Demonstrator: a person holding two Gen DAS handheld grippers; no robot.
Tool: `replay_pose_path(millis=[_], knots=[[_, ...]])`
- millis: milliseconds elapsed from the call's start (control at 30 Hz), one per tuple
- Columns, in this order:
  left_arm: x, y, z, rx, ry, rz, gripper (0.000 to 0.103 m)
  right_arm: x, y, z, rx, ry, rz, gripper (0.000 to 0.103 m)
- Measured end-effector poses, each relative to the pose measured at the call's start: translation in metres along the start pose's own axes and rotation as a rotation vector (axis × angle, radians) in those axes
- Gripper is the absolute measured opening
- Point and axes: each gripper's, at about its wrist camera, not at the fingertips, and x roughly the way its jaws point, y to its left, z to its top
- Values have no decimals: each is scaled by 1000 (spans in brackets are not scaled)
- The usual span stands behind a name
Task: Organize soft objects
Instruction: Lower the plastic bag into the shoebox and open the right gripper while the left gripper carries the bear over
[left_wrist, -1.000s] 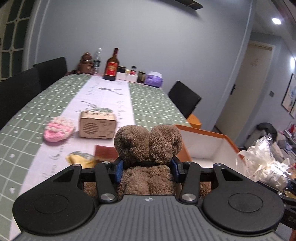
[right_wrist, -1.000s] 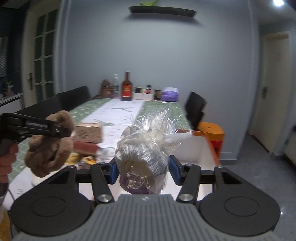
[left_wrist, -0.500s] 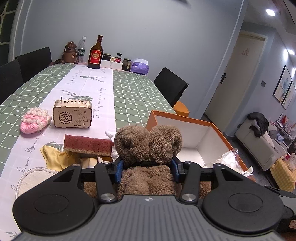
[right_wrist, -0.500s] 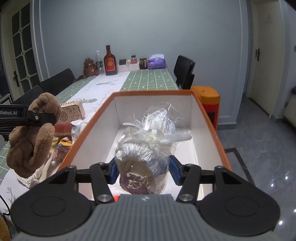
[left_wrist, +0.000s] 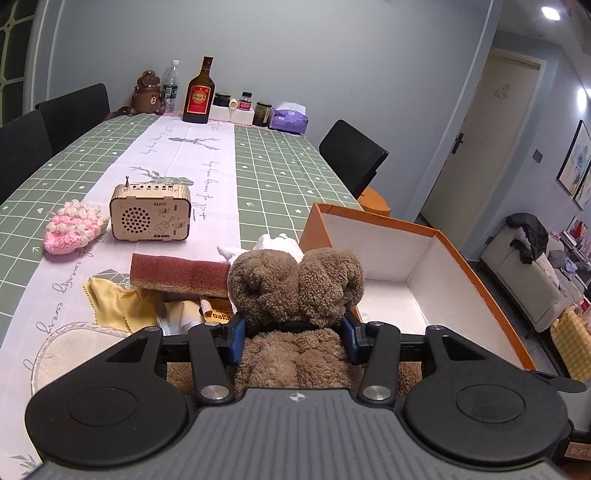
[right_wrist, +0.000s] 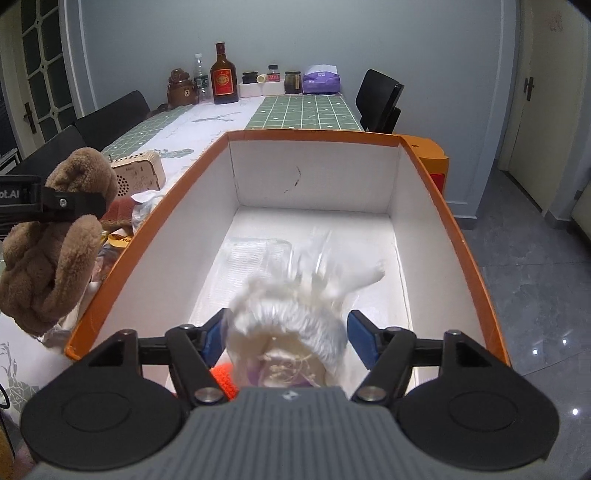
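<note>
One brown plush toy is clamped by the left gripper. One cellophane-wrapped white bundle, blurred, is seen between the right gripper's opening jaws, pads clear, over one orange box.

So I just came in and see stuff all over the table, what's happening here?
A person is sorting soft things into the orange box. The right hand-held gripper is over the box, its jaws opening with a plastic-wrapped white bundle between them, the pads already clear of it. The left hand-held gripper is clamped on a brown plush toy beside the box. A pink knitted piece lies on the table.
</note>
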Motion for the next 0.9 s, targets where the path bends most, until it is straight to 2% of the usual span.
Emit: replay_pose_path(millis=[333, 700, 900], knots=[[-2, -9, 7, 0, -16, -14, 56, -32, -15, -4, 35, -78, -27, 68], [5, -48, 14, 45, -22, -101, 56, -55, -42, -12, 90, -127, -110, 68], [13, -74, 18, 82, -23, -147, 56, -63, -49, -10, 106, -163, -70, 69]])
